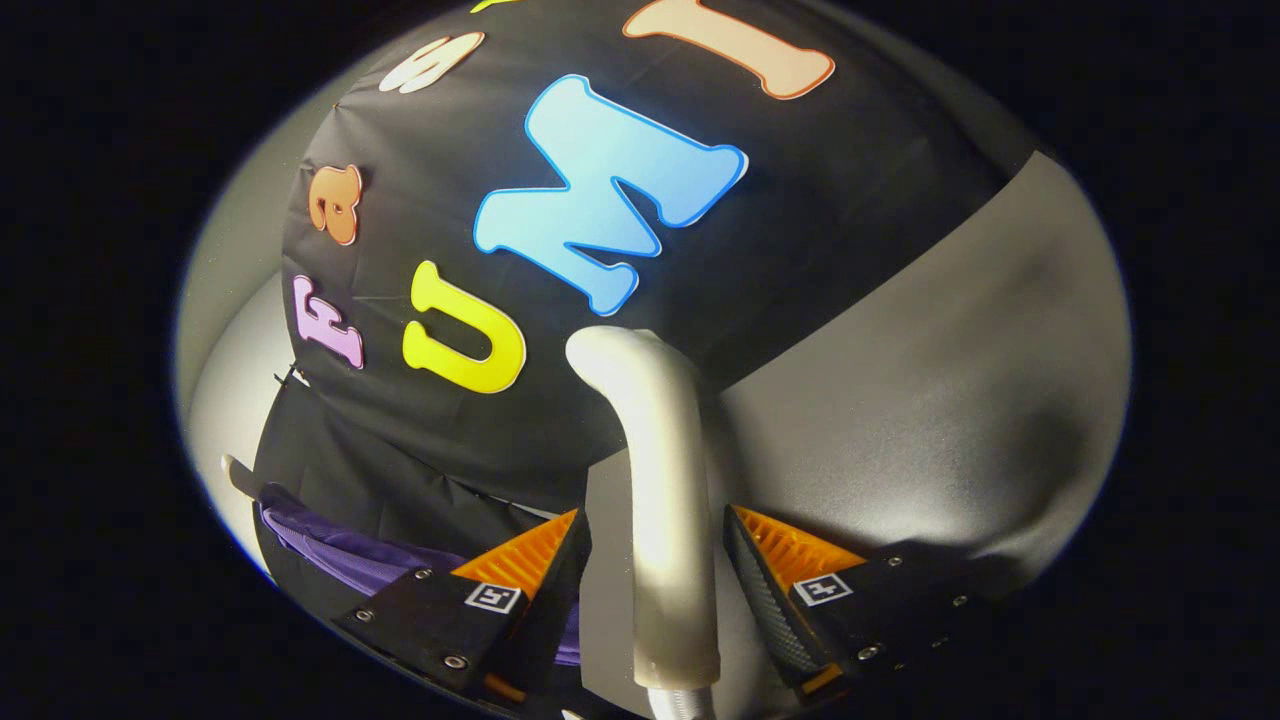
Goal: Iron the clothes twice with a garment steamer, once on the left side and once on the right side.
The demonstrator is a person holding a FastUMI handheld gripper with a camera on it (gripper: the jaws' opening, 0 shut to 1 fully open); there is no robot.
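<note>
The white handle of the garment steamer (668, 520) stands upright between my fingers, and its rounded head curves away over the top toward the booth wall. A ribbed hose (680, 706) leaves the handle's lower end. My gripper (655, 518) is shut on the handle, one finger on each side, and holds it tilted in the air. A purple garment (345, 552) hangs low beyond my left finger, partly hidden by that finger.
The black cloth wall (840, 200) rises behind the steamer head. A plain grey wall (950, 400) lies beyond my right finger. A pale hanger end (235, 472) sticks out beside the purple garment.
</note>
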